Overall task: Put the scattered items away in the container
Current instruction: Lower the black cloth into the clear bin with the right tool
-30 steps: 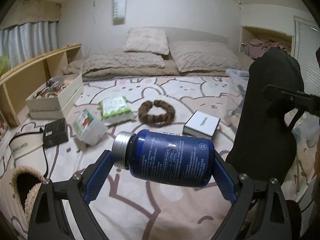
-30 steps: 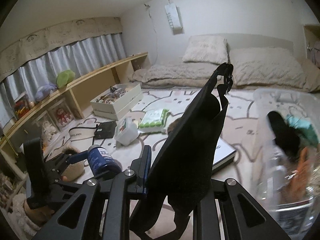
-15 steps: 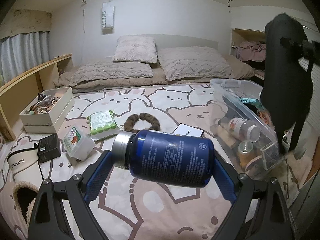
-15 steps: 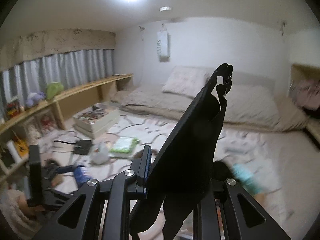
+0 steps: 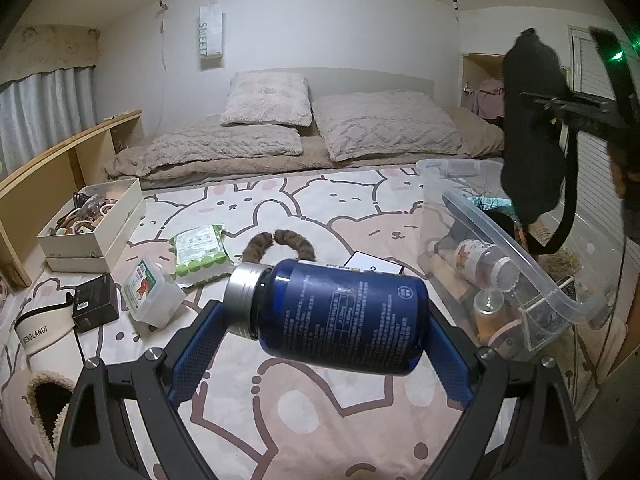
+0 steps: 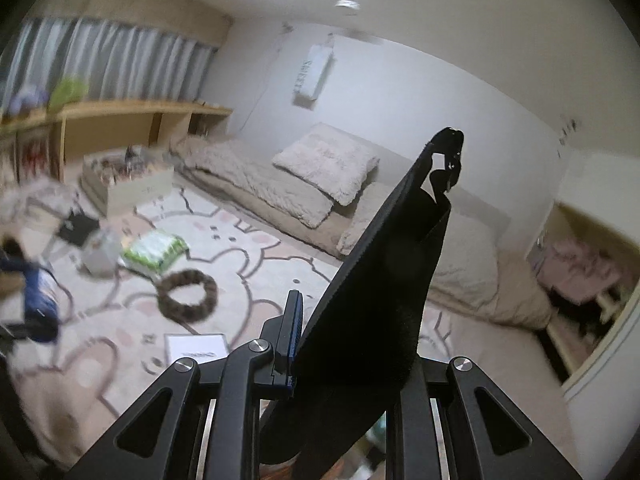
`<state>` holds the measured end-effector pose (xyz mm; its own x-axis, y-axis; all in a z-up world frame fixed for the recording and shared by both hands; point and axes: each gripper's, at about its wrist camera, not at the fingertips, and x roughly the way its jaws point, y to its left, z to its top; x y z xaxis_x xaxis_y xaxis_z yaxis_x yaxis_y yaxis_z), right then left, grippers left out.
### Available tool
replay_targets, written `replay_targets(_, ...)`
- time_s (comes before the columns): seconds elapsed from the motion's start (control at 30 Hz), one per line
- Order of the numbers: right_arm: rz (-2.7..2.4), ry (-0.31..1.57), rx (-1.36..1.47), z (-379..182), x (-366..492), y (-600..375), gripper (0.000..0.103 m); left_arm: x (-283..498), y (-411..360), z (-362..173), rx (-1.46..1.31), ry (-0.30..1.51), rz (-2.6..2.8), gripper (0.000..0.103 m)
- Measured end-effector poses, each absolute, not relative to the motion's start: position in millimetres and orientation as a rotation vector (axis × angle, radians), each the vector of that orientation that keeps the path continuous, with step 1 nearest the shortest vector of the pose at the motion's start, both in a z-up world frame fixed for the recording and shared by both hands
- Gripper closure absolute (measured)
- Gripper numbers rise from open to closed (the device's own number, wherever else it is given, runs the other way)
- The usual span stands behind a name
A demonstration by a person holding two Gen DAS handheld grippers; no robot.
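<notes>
My left gripper (image 5: 320,340) is shut on a blue bottle (image 5: 340,316) with a silver cap, held sideways above the bed cover. To its right stands the clear plastic container (image 5: 516,248) with bottles and other items inside. My right gripper (image 6: 352,356) is shut on a black strapped pouch (image 6: 384,280). In the left wrist view the black pouch (image 5: 528,120) hangs high over the container with its strap dangling. On the cover lie a brown hair scrunchie (image 5: 280,242), a green packet (image 5: 200,252), a white box (image 5: 372,268), a small clear tub (image 5: 148,294) and a black box (image 5: 94,306).
A white tray of trinkets (image 5: 92,224) sits at the left by a wooden shelf (image 5: 48,172). A cream headband (image 5: 40,332) and a fuzzy slipper (image 5: 44,404) lie at the near left. Pillows (image 5: 268,100) and bedding fill the back.
The right gripper has risen and rolled with the pouch, from beside the container to high above it. The left gripper with the bottle has shifted slightly toward the container.
</notes>
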<state>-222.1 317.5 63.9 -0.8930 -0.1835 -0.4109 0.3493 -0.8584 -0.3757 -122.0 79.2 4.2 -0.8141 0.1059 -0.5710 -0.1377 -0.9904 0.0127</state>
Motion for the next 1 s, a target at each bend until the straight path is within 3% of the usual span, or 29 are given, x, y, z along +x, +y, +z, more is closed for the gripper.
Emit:
replay_targets(0.43,-2.552,0.633,0.687,11,-271,310,0.083,-139,80,-8,-0.961,0.062,2.87,0.008)
replay_targets(0.7,-2.412,0.494,0.804,-3,-271,310,0.083,-142,80,-17,-0.989,0.039,2.849,0.008)
replay_targets(1.0,-2.474,0.554,0.896,-15,-280,323,0.083,-145,72,-21,-1.004,0.014,2.857,0.008)
